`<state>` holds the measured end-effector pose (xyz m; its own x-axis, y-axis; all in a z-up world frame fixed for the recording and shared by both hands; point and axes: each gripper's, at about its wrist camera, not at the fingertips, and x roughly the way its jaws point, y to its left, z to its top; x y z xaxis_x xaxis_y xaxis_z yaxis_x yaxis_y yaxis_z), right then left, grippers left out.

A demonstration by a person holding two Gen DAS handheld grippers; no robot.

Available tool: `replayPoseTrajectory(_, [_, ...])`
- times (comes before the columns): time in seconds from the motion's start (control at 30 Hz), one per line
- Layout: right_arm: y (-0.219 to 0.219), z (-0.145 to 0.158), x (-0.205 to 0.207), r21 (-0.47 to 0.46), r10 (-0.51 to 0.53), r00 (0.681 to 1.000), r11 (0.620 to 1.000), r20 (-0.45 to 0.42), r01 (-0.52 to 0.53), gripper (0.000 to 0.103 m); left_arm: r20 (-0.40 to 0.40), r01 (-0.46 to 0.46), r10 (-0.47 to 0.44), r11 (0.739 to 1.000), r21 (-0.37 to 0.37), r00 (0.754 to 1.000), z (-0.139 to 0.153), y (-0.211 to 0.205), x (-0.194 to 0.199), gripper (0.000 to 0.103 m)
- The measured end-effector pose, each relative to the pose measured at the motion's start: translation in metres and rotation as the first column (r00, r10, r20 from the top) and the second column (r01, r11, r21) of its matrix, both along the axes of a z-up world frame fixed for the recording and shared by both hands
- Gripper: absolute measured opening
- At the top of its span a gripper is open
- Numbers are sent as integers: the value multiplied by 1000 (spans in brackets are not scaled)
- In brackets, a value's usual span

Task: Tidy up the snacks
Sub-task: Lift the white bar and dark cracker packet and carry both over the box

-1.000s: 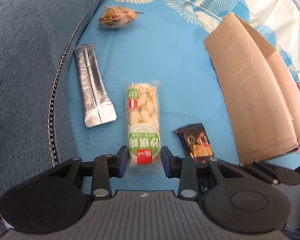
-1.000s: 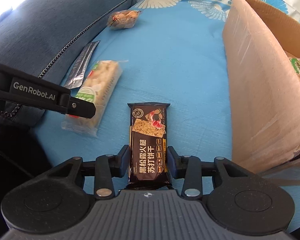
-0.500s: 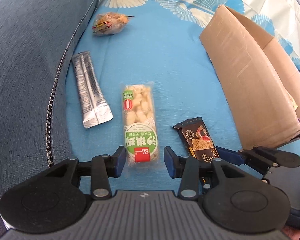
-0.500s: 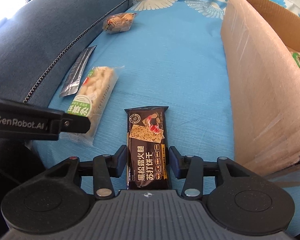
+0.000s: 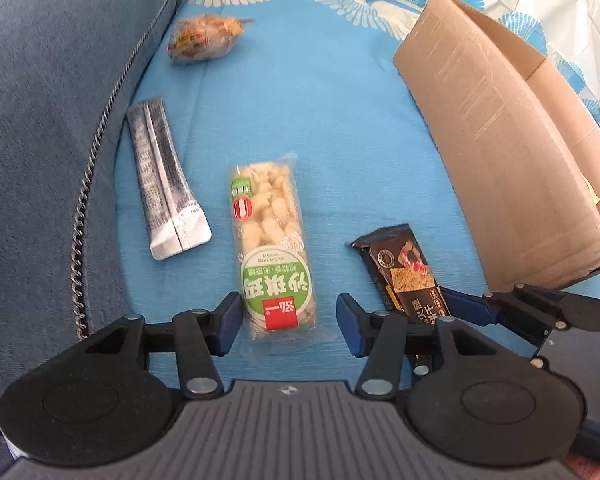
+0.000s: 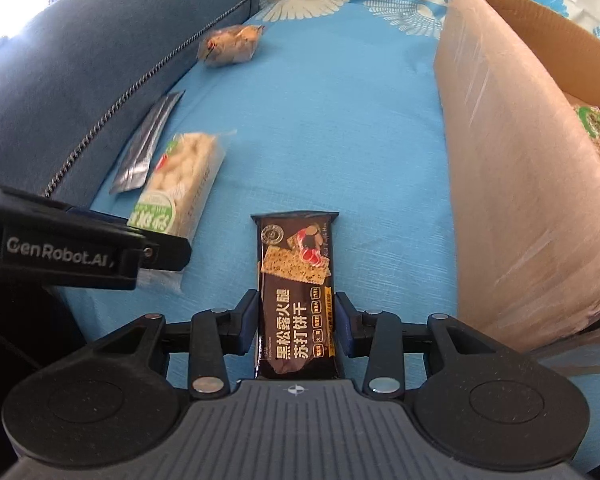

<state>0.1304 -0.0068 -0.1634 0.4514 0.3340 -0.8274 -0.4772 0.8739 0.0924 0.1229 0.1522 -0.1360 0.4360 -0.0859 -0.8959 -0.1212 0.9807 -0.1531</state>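
A clear pack of pale puffed bars with a green label [image 5: 272, 240] lies flat on the blue cloth between the fingers of my left gripper [image 5: 288, 320]. Its jaws are opening, with a gap on each side of the pack. To its right lies a dark cracker pack [image 6: 296, 280] [image 5: 404, 272]. My right gripper [image 6: 297, 320] is closing, and both pads press the pack's long edges near its lower end. The cardboard box [image 6: 520, 180] [image 5: 500, 160] stands open on the right with green-labelled snacks [image 6: 598, 132] inside.
Silver twin sachets [image 5: 164, 176] lie left of the puffed-bar pack. A small clear bag of brown snacks [image 5: 204, 38] sits farther back. A dark blue sofa cushion [image 5: 60, 120] with a metal chain borders the left. Blue cloth [image 5: 320, 120] stretches between snacks and box.
The left jaws have spread away from the puffed-bar pack, which stays on the cloth. The right jaws widened briefly, then came back onto the cracker pack.
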Motion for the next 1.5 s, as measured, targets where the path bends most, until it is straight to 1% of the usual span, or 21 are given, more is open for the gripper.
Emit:
replayPoseTrajectory(0.03, [2, 0, -1, -10, 8, 1000, 1000, 8, -8, 41, 0, -7, 7, 1000, -5, 1000, 0, 0, 1, 57])
replayPoseTrajectory(0.1, [3, 1, -2, -3, 15, 1000, 1000, 4, -15, 41, 5, -12, 12, 1000, -10, 1000, 0, -1, 2, 57])
replayPoseTrajectory(0.2, [1, 1, -1, 2, 16, 1000, 1000, -1, -16, 41, 7, 3, -3, 1000, 13, 1000, -1, -7, 4, 57])
replayPoseTrajectory(0.3, [0, 1, 0, 1, 13, 1000, 1000, -3, -13, 41, -2, 5, -5, 1000, 19, 1000, -5, -10, 6, 57])
replayPoseTrajectory(0.47, [2, 1, -1, -8, 11, 1000, 1000, 2, -11, 42, 15, 22, -23, 999, 49, 1000, -5, -14, 3, 57])
replayPoseTrajectory(0.6, [2, 1, 1, -1, -3, 1000, 1000, -5, 3, 42, 19, 14, -15, 1000, 26, 1000, -4, -10, 0, 57])
replayPoseTrajectory(0.73, [3, 0, 1, -2, -10, 1000, 1000, -2, 10, 42, 31, 13, -14, 1000, 23, 999, -2, -9, -1, 57])
replayPoseTrajectory(0.9, [1, 0, 0, -6, -7, 1000, 1000, 4, 7, 42, 21, 8, -9, 1000, 14, 1000, -7, -8, 0, 58])
replayPoseTrajectory(1.1, [0, 0, -1, -2, -11, 1000, 1000, 1, 11, 42, 34, 42, -44, 997, 69, 998, -10, -19, -1, 60])
replayPoseTrajectory(1.33, [1, -1, -2, -8, 1, 1000, 1000, 13, -1, 41, 55, 16, -20, 997, 75, 998, -12, -20, -2, 60])
replayPoseTrajectory(1.5, [0, -1, -3, -16, -14, 1000, 1000, 23, 15, 41, 59, 13, -17, 997, 75, 998, -13, -19, -4, 60])
